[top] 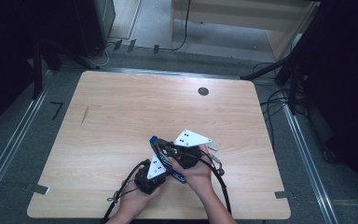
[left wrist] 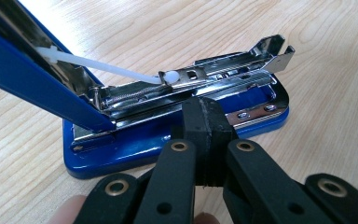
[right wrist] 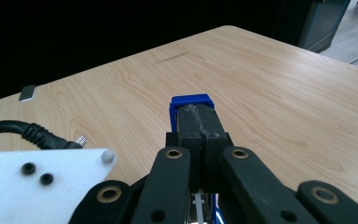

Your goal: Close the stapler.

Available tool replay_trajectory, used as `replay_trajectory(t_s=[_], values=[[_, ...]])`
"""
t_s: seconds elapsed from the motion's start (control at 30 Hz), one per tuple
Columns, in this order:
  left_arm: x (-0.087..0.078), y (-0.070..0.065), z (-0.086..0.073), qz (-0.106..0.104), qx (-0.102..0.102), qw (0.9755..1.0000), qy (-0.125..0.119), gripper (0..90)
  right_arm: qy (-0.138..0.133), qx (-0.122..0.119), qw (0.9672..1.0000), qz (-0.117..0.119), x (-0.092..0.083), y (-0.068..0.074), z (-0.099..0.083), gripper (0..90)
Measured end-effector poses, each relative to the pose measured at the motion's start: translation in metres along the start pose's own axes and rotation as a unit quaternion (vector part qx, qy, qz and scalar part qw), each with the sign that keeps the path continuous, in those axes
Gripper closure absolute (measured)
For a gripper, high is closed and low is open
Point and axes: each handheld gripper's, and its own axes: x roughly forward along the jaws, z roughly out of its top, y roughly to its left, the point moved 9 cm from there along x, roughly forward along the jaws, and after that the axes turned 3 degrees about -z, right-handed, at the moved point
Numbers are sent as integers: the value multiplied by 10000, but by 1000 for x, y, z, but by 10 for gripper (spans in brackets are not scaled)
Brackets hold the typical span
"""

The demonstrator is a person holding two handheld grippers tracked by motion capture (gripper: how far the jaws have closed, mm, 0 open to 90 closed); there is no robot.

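While both grippers crowd the stapler [left wrist: 177,116], surrounding table [top: 121,107] lies bare.

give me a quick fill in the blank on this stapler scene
1. The stapler is coloured ____.
2. Its top arm is swung ____, baring the metal staple rail.
3. The stapler's base lies on a ____ table.
4. The left gripper's jaws are ____.

Missing words: blue; open; wooden; shut
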Motion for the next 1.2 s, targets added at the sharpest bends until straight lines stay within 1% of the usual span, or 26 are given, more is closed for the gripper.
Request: replay_trajectory(t_s=[0.17, 0.47, 0.53, 0.67, 0.83, 1.07, 1.1, 1.2], values=[[0, 0, 0, -8, -3, 10000, 1, 900, 65, 6, 10000, -24, 6, -2, 0, 900], [0, 0, 0, 5, 12, 10000, 13, 900, 115, 12, 9999, 8, 12, -3, -1, 900], [0, 0, 0, 2, 13, 10000, 16, 900, 183, 21, 9998, 17, 16, -2, -3, 900], [0, 0, 0, 10, 14, 10000, 13, 900, 251, 11, 9996, 87, 20, 0, -6, 900], [0, 0, 0, 8, 18, 10000, 18, 900, 287, 96, 9994, 168, 26, -1, -7, 900], [0, 0, 0, 5, 14, 10000, 15, 900, 344, 112, 9991, 211, 31, -2, -8, 900], [0, 0, 0, 5, 16, 10000, 15, 900, 359, 164, 9989, 258, 33, -2, -8, 900], [0, 0, 0, 4, 14, 10000, 13, 900, 383, 209, 9986, 291, 37, -2, -9, 900]])
